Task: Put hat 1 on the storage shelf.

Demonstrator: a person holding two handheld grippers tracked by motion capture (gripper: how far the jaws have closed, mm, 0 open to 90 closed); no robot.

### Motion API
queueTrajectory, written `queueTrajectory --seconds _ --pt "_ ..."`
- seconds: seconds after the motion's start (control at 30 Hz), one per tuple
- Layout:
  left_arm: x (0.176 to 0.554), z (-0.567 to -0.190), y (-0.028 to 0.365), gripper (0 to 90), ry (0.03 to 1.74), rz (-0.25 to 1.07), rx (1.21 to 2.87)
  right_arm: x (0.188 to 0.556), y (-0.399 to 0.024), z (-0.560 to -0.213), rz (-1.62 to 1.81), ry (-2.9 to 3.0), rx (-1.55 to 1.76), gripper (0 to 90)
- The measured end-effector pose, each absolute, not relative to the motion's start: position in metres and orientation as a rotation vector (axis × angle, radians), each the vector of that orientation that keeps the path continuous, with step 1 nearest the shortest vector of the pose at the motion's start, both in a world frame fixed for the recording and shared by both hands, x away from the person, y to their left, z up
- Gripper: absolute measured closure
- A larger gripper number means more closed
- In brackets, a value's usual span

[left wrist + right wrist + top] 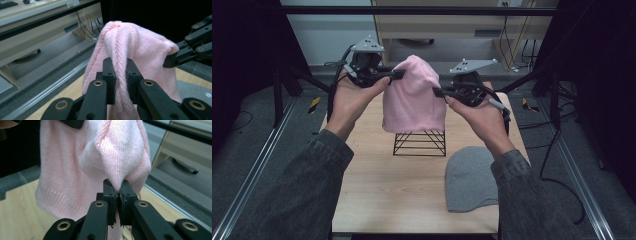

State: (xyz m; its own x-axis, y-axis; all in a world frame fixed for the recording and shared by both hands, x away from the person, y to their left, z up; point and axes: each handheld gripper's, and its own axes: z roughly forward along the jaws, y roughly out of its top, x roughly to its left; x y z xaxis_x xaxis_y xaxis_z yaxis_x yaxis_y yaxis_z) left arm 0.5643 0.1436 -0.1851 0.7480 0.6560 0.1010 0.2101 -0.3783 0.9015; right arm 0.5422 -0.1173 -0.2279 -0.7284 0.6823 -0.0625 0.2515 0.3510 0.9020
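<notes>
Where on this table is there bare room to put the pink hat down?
Bare wood lies left of the wire stand and across the near-left table. The near-right corner holds the grey hat; the pink hat hangs over the stand.

Two knitted hats: one pink hat (pixel 414 97) above the one black wire stand (pixel 420 142), one grey hat (pixel 469 178) beside that stand. Two grippers: left gripper (pixel 398 75), right gripper (pixel 438 92).

A pink knitted hat (pixel 414 97) hangs upright above the desk (pixel 377 190), its rounded crown on top and its open hem just over a black wire stand (pixel 420 143). Its fabric is bunched into pinched folds at both upper sides, and a twisted ridge of knit runs up one side.
</notes>
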Motion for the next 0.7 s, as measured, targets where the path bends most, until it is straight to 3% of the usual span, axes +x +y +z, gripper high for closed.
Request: queueTrajectory --seconds 0.37,0.7 --pt "0.602 -0.197 0.137 81.2 0.681 0.571 1.958 0.585 -0.116 -0.239 1.293 2.149 0.850 85.7" --pt "0.618 -0.224 0.127 80.9 0.698 0.534 1.984 0.600 -0.125 -0.264 1.265 2.173 0.905 85.8"
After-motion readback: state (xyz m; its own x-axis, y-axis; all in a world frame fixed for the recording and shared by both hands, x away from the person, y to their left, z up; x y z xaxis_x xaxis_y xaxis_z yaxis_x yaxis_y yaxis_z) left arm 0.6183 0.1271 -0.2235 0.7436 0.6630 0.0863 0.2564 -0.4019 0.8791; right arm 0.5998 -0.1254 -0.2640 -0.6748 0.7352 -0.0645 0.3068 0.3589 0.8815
